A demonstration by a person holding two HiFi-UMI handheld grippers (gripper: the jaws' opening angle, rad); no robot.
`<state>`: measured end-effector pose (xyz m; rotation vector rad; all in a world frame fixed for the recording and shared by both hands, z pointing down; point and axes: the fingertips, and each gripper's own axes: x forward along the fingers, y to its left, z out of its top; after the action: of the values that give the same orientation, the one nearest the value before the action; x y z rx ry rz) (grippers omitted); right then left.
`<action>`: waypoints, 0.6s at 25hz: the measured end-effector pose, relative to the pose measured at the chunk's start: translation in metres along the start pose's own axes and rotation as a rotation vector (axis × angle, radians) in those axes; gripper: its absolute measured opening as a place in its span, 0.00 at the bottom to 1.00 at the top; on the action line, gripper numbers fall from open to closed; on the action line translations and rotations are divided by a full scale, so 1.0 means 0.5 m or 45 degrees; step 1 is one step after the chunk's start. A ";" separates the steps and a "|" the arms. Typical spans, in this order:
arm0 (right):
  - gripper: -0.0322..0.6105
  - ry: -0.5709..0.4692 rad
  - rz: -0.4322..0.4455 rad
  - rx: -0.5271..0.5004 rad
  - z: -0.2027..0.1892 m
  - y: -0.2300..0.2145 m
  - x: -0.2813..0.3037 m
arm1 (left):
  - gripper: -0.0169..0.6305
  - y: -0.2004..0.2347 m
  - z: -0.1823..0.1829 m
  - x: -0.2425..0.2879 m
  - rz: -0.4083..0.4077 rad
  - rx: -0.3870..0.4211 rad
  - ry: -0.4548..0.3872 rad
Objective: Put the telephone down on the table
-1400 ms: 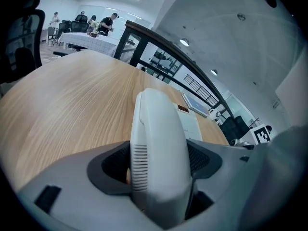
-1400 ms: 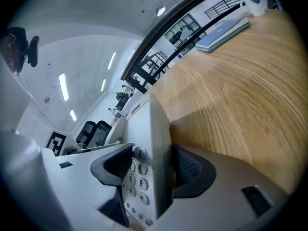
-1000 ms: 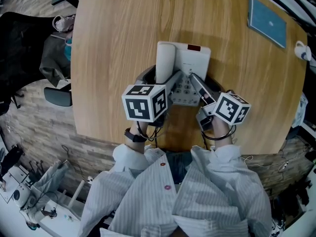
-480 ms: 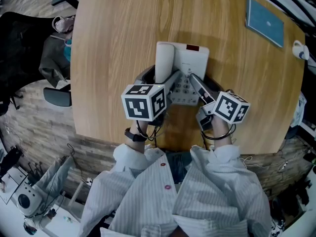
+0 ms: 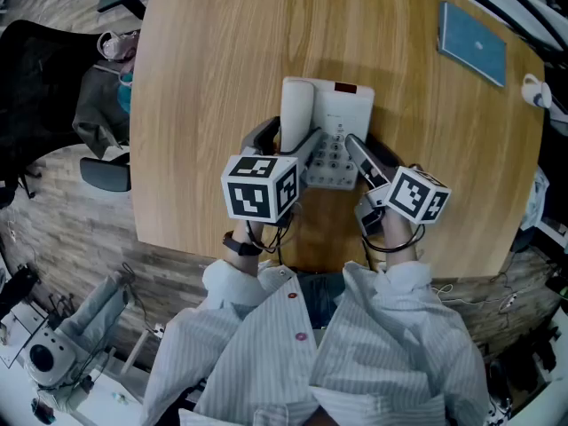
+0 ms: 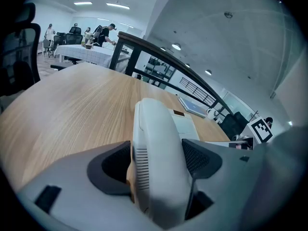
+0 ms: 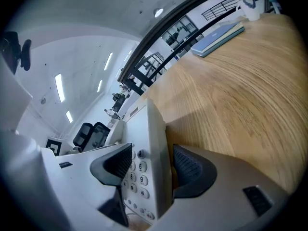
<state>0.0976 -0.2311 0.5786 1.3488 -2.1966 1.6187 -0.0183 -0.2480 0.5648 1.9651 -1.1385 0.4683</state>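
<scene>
Telephone (image 5: 344,114) is seen in the head view at the centre of the frame, over the near part of the round wooden desk (image 5: 213,78). It is held from the lower edge by the left claw (image 5: 288,140) and the right claw (image 5: 368,153). Set against the pictures of a second ago, almost nothing is changed: the telephone is found at nearly the same spot, and only the left claw's marker cube is shifted a trifle lower and to the right. The lowering is therefore judged to be all but finished, with the letting-go left to be done.

In the left gripper view, the handset (image 6: 156,129) is pinched between the two dark pads, filling the middle and lower part of the frame, with the desk stretching away behind it.

In the right gripper view, the side of the telephone's body by the keypad (image 7: 137,177) is clamped between the pads, at lower centre. A shadow is cast on the desk just beside it, but whether the base is touching the wood cannot be told.
</scene>
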 end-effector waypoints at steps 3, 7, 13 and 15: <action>0.47 -0.025 0.005 0.016 0.004 -0.002 -0.010 | 0.56 0.001 0.005 -0.009 -0.002 0.010 -0.011; 0.47 -0.039 0.016 0.029 0.005 0.006 -0.025 | 0.56 0.002 0.016 -0.031 0.010 0.015 -0.037; 0.46 -0.076 0.061 0.021 0.017 0.024 -0.047 | 0.56 -0.016 0.032 -0.069 0.008 0.026 -0.086; 0.46 -0.095 0.083 0.001 0.021 0.041 -0.059 | 0.56 -0.031 0.033 -0.086 -0.009 0.056 -0.098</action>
<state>0.1052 -0.2212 0.5433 1.3740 -2.3053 1.6163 -0.0287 -0.2332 0.5198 2.0395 -1.1782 0.4203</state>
